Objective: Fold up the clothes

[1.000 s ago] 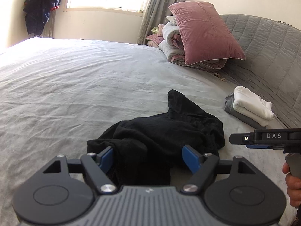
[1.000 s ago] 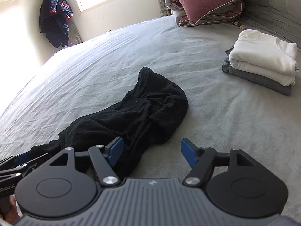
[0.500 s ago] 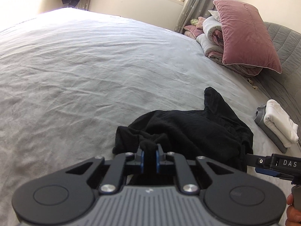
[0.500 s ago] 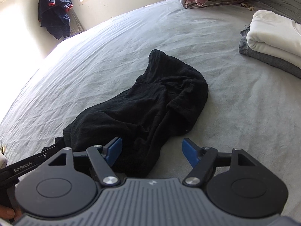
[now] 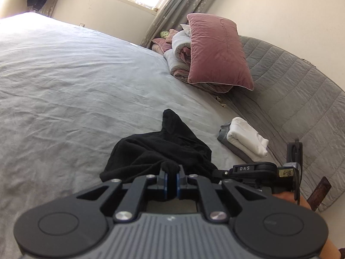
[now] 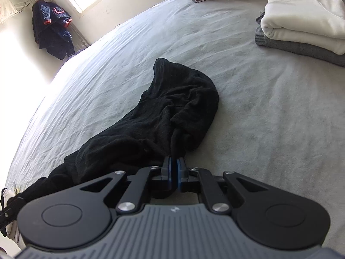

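A crumpled black garment (image 5: 163, 146) lies on the grey bed (image 5: 75, 82); it also shows in the right wrist view (image 6: 168, 112). My left gripper (image 5: 171, 172) is shut on a bunch of the garment's near edge. My right gripper (image 6: 173, 166) is shut on another fold of the same garment, at its near right side. The right gripper's body shows at the right of the left wrist view (image 5: 254, 170). Part of the left gripper shows at the lower left edge of the right wrist view (image 6: 8, 207).
A folded white garment on a folded grey one (image 5: 245, 142) lies to the right (image 6: 306, 26). A pink pillow (image 5: 217, 51) leans on rolled bedding by the quilted grey headboard (image 5: 301, 99). A dark jacket (image 6: 51, 28) hangs by the window.
My right gripper has shut on the black garment; it was open half a second ago. My left gripper stays shut on it and has lifted slightly, tilting its view.
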Demonstrator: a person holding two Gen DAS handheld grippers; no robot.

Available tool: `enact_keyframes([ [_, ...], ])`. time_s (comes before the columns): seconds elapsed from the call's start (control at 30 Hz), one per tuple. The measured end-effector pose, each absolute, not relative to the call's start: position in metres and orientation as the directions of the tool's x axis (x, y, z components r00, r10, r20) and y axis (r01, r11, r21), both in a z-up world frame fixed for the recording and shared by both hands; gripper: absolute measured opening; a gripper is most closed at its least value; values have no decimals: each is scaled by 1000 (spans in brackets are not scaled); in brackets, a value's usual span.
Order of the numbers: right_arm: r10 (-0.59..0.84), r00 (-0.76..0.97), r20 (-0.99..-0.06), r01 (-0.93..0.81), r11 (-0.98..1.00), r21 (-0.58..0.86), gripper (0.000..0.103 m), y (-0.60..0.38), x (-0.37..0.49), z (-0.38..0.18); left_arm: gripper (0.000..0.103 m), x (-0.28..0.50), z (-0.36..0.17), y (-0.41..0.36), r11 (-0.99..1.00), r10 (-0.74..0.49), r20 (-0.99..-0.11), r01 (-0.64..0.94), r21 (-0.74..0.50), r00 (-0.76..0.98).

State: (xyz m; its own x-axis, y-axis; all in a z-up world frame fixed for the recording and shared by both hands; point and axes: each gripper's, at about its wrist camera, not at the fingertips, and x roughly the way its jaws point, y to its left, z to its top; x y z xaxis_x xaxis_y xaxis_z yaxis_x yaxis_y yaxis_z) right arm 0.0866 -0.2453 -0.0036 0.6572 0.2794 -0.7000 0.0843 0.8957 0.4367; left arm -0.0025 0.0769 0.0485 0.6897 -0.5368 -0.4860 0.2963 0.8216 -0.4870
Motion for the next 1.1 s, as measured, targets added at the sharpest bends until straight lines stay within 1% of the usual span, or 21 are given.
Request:
enact_keyframes([
  [0.17, 240, 694, -679, 110, 897, 429, 6, -270, 75, 7, 7, -24, 41, 76, 768, -629, -502, 378, -517, 593],
  [0.37, 217, 698, -682, 125, 901, 415, 6, -290, 62, 6, 7, -40, 16, 71, 691, -722, -553, 396, -605, 415],
  [0.5, 204, 678, -706, 142, 906, 398, 6, -297, 54, -3, 7, -50, 1, 61, 707, -703, -631, 426, -565, 329],
  [0.6, 205, 653, -729, 145, 911, 386, 6, -298, 52, -11, 8, -50, -6, 55, 746, -650, -690, 439, -501, 318],
  [0.67, 208, 634, -745, 143, 915, 378, 6, -297, 52, -17, 9, -47, -6, 53, 758, -631, -709, 444, -478, 315],
  [0.7, 214, 627, -749, 143, 914, 381, 9, -296, 52, -19, 10, -46, -5, 52, 759, -628, -713, 448, -472, 312],
  [0.73, 219, 621, -753, 143, 912, 383, 11, -296, 53, -21, 13, -44, -3, 51, 760, -625, -717, 453, -467, 310],
  [0.77, 224, 614, -757, 143, 911, 386, 14, -295, 53, -22, 26, -43, -2, 51, 761, -622, -720, 455, -463, 308],
  [0.8, 230, 617, -753, 144, 907, 395, 15, -296, 52, -21, 43, -41, 0, 50, 762, -621, -721, 453, -463, 308],
  [0.83, 232, 619, -751, 151, 902, 403, 15, -297, 53, -20, 51, -39, 2, 50, 763, -620, -722, 450, -463, 308],
  [0.87, 234, 621, -748, 158, 897, 412, 19, -299, 54, -19, 59, -38, 4, 50, 767, -616, -725, 445, -462, 309],
  [0.93, 238, 625, -744, 173, 887, 429, 40, -302, 55, -17, 64, -31, 10, 47, 786, -594, -737, 430, -444, 323],
  [0.97, 240, 626, -742, 179, 881, 437, 54, -303, 55, -16, 69, -28, 13, 46, 794, -584, -742, 425, -435, 331],
  [1.0, 242, 626, -742, 181, 880, 440, 55, -303, 57, -15, 71, -23, 16, 45, 803, -573, -746, 419, -425, 341],
  [1.1, 248, 623, -742, 186, 874, 449, 55, -304, 63, -12, 73, 1, 27, 35, 833, -531, -762, 394, -388, 371],
])
